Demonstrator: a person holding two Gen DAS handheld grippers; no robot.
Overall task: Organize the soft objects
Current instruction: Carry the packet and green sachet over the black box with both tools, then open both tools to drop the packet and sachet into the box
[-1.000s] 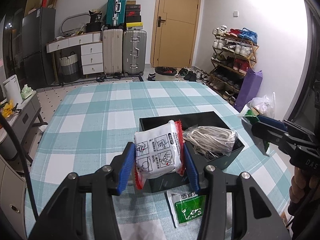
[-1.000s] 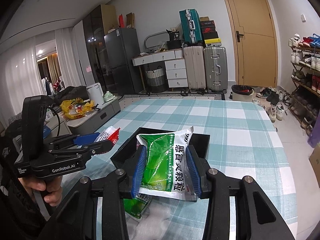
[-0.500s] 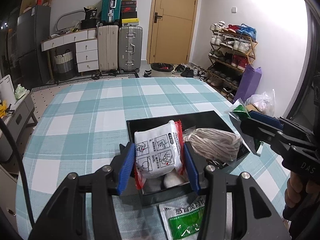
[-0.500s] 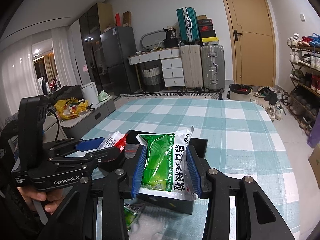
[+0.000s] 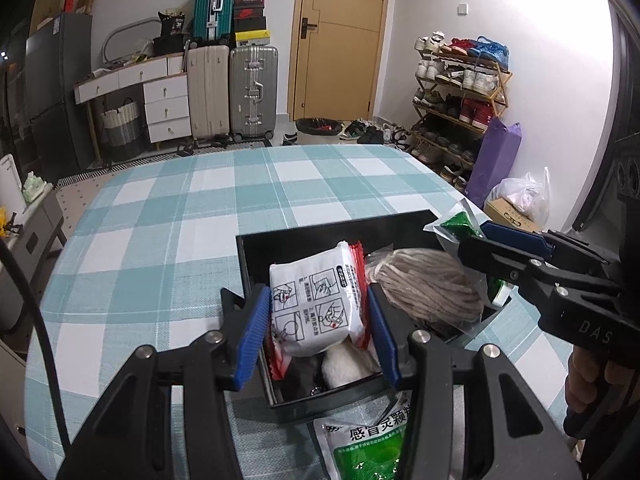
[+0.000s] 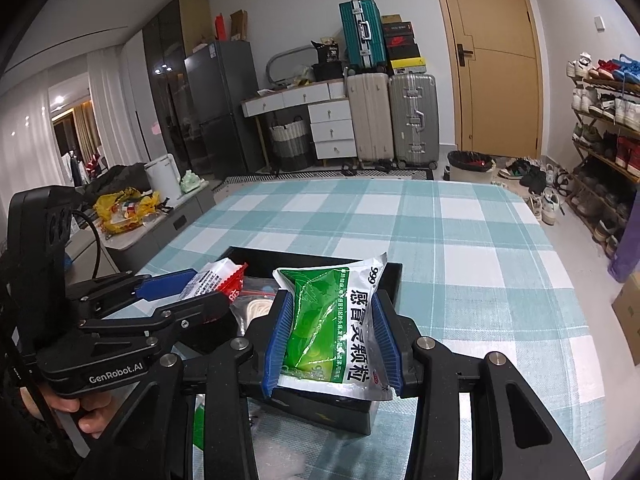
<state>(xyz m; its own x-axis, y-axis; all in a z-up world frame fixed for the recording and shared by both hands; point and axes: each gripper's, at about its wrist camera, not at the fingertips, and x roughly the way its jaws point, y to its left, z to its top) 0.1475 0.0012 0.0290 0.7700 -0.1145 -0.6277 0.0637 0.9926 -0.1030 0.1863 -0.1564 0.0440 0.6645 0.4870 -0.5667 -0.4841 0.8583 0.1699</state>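
Observation:
My left gripper (image 5: 318, 334) is shut on a white packet with a red edge (image 5: 316, 308), held just above the near end of a black box (image 5: 256, 264). Inside the box lie a beige coil of cord (image 5: 432, 284) and a white soft item (image 5: 348, 364). My right gripper (image 6: 331, 344) is shut on a green and silver sachet (image 6: 332, 320), held over the box's (image 6: 394, 280) near right side. From the left wrist view the right gripper (image 5: 476, 240) comes in from the right with the sachet's tip (image 5: 456, 222) showing. The left gripper (image 6: 188, 292) and its packet (image 6: 220, 280) show at the left of the right wrist view.
A second green sachet (image 5: 364, 448) lies on the checked tablecloth (image 5: 180, 216) in front of the box. Beyond the table stand suitcases (image 5: 232, 92), a white drawer unit (image 5: 166, 108), a door and a shoe rack (image 5: 456, 92). A person's hand (image 6: 84, 420) holds the left gripper's handle.
Both grippers have moved forward and down toward the black box, each still gripping its packet. The box now lies under the held packets, and its inside shows more.

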